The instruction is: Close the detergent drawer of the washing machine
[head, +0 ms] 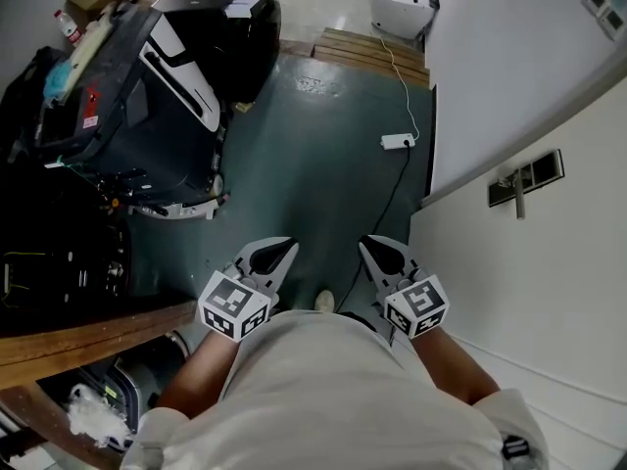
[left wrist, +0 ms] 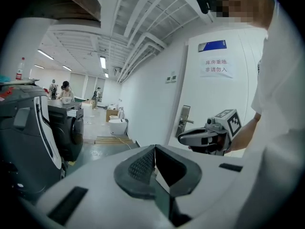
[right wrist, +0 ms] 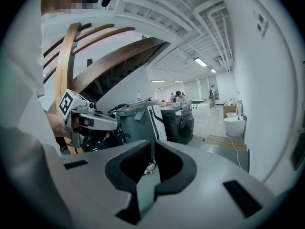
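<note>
Both claws are tucked in against my chest, low in the head view. My left gripper [head: 287,249] is clenched, tips meeting, nothing in it. My right gripper [head: 366,246] is just the same, pinched together on air.

The washing machine [left wrist: 71,132] is well apart from me: a dark front-loader at the middle left of the left gripper view, and at the top centre of the head view. Its detergent drawer I can't pick out in any view, as it's too small and too far. So I'd say the task hasn't started, and the whole approach lies ahead.

What could go wrong? A white power strip [head: 397,142] lies on the floor right of centre in the head view. Its cable [head: 400,76] runs up the frame toward the wooden platform [head: 370,49]. Walk that side and I could snag a foot. On the left, the grey machine [head: 147,96] has clutter sticking out at its base, so swinging wide that way could clip my left claw.

At the drawer I can't yet judge how far out it sits. A push off-centre with one shut tip could skew it and jam it, and a hard shove could slam it. I'd go square and slow.
</note>
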`<move>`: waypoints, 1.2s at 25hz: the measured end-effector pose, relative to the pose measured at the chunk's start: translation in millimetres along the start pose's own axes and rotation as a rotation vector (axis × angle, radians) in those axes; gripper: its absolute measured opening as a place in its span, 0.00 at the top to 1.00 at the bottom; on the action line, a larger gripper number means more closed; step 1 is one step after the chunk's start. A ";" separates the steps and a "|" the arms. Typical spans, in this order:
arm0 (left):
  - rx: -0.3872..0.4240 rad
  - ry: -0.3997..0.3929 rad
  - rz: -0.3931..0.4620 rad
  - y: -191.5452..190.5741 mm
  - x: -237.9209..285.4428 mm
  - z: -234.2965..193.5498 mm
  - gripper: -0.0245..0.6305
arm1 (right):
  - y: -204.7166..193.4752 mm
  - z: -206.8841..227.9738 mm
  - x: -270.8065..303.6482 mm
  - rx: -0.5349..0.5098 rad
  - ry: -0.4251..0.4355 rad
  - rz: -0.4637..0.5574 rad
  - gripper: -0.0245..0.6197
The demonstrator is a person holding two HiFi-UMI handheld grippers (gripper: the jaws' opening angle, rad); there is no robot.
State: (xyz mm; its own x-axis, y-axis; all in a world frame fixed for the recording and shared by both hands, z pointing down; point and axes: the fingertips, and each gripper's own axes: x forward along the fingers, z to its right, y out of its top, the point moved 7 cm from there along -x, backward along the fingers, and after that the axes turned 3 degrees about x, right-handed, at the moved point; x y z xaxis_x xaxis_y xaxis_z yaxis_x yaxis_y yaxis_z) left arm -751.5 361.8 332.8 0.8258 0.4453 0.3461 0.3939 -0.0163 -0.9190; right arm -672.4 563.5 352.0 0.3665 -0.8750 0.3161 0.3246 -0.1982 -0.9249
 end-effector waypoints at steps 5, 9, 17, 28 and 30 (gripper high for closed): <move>-0.013 0.046 0.007 3.6 23.0 2.3 0.85 | 5.0 22.5 4.2 -0.001 0.003 0.023 0.87; -0.025 0.059 -0.007 5.2 36.4 -11.2 0.85 | 6.2 36.5 21.1 0.001 0.008 0.014 0.85; -0.038 0.053 0.006 19.4 83.3 -95.5 0.84 | 29.0 82.2 90.8 0.005 -0.039 -0.015 0.85; 0.010 0.004 0.011 74.8 156.5 -227.8 0.84 | 95.4 151.8 206.7 -0.023 -0.100 -0.019 0.85; 0.006 0.013 0.013 80.3 164.3 -246.7 0.84 | 103.7 159.0 223.8 -0.025 -0.101 -0.017 0.85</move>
State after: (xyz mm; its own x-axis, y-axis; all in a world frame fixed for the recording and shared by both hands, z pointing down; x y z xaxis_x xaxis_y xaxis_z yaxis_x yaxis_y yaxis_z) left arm -484.6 212.8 362.4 0.8361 0.4334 0.3363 0.3807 -0.0170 -0.9245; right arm -418.1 417.4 360.5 0.4477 -0.8228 0.3501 0.3099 -0.2245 -0.9239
